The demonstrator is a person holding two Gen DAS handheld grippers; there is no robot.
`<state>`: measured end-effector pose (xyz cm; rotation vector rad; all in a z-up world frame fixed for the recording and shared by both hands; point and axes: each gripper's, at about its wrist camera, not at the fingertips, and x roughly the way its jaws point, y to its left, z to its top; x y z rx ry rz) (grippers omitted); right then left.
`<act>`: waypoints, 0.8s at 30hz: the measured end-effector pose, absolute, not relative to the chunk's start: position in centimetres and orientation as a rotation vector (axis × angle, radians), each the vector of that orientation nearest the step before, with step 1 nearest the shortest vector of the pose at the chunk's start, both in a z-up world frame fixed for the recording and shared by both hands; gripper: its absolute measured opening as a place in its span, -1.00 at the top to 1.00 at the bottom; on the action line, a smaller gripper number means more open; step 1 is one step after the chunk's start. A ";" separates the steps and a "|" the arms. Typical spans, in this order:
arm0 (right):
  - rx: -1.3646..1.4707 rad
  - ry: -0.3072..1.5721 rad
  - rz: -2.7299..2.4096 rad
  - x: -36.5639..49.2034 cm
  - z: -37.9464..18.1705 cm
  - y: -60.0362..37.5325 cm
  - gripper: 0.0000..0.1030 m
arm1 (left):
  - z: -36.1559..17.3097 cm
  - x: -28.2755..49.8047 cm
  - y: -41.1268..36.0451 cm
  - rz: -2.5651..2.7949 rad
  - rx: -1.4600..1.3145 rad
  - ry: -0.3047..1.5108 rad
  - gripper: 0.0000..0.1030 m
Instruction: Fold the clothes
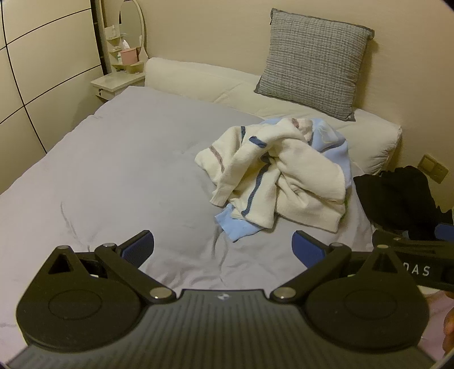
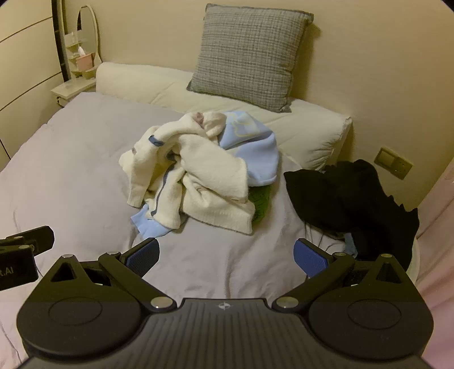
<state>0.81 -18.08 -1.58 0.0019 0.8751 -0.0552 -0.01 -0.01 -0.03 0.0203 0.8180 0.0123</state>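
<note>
- A crumpled cream knitted sweater with blue stripes (image 1: 283,176) (image 2: 198,176) lies heaped over a pale blue garment (image 1: 332,144) (image 2: 252,144) in the middle of a bed with a lilac-grey duvet (image 1: 119,170) (image 2: 71,170).
- A black pile of clothing (image 1: 397,195) (image 2: 349,193) lies just right of the heap.
- The left hand-held gripper (image 1: 222,249) and the right hand-held gripper (image 2: 226,257) hover over the duvet near the heap, jaws wide apart, holding nothing.
- A grey woven cushion (image 1: 312,62) (image 2: 249,54) leans against the wall behind.

Grey checked cushion (image 1: 313,62), cream pillow (image 1: 215,82), oval mirror (image 1: 131,25), wall socket (image 1: 433,168)
</note>
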 end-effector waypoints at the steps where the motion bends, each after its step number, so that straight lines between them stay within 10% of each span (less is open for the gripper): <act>1: 0.000 0.875 -0.056 0.8 -1.6 -18.1 -1.00 | -0.2 0.0 -0.1 0.013 0.019 0.817 -0.99; 24: -0.018 0.872 -0.069 0.5 -1.8 -17.5 -1.00 | -1.2 -0.6 0.2 -0.004 -0.005 0.810 -0.99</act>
